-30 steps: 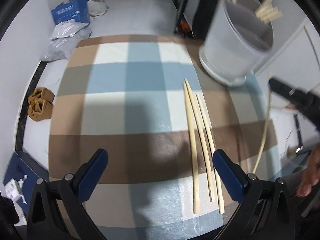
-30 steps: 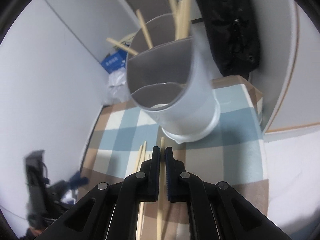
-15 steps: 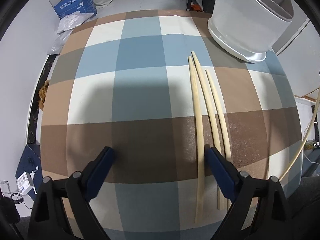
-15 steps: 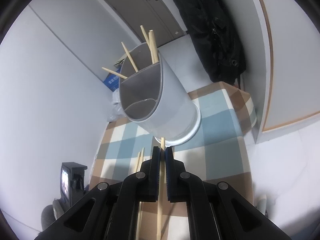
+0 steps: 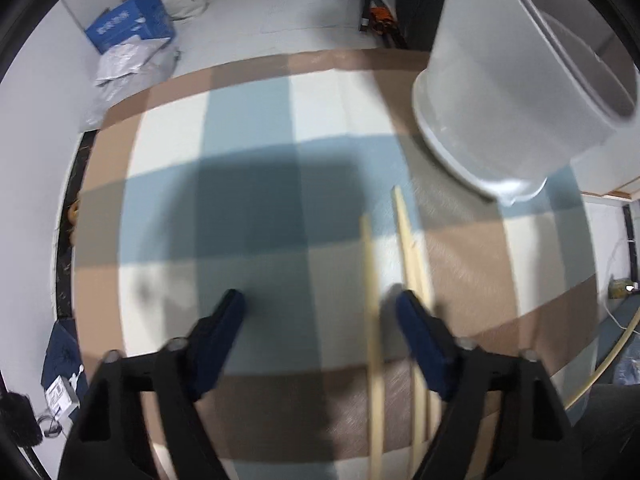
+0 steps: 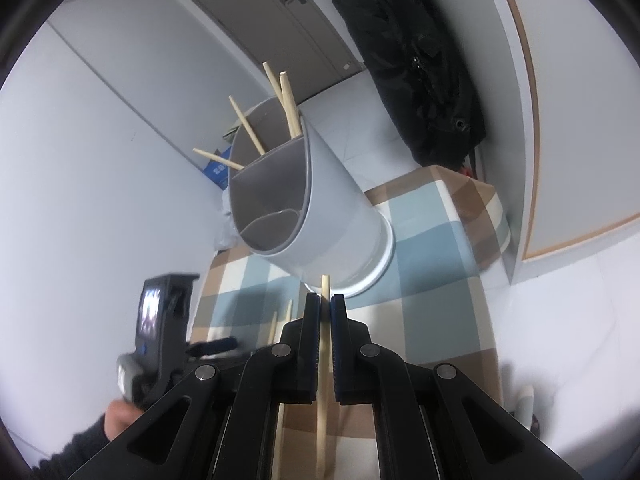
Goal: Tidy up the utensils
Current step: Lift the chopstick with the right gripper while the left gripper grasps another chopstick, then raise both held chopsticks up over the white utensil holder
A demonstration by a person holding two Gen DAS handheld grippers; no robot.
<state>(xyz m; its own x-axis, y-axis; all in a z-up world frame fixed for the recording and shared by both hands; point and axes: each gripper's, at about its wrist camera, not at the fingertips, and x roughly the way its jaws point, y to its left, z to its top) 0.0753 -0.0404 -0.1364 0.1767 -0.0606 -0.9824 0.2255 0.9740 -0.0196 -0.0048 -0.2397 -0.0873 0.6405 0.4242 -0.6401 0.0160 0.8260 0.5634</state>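
The left gripper [image 5: 320,306] points steeply down at the checked surface [image 5: 248,152]; its jaws, parted, have just been closing, with one loose chopstick [image 5: 372,320] between them, untouched, and two more chopsticks [image 5: 412,256] by its right finger. The right gripper [image 6: 325,306], tilted forward and down, is clamped on a chopstick [image 6: 323,400], with the grey utensil holder [image 6: 320,216] just ahead.
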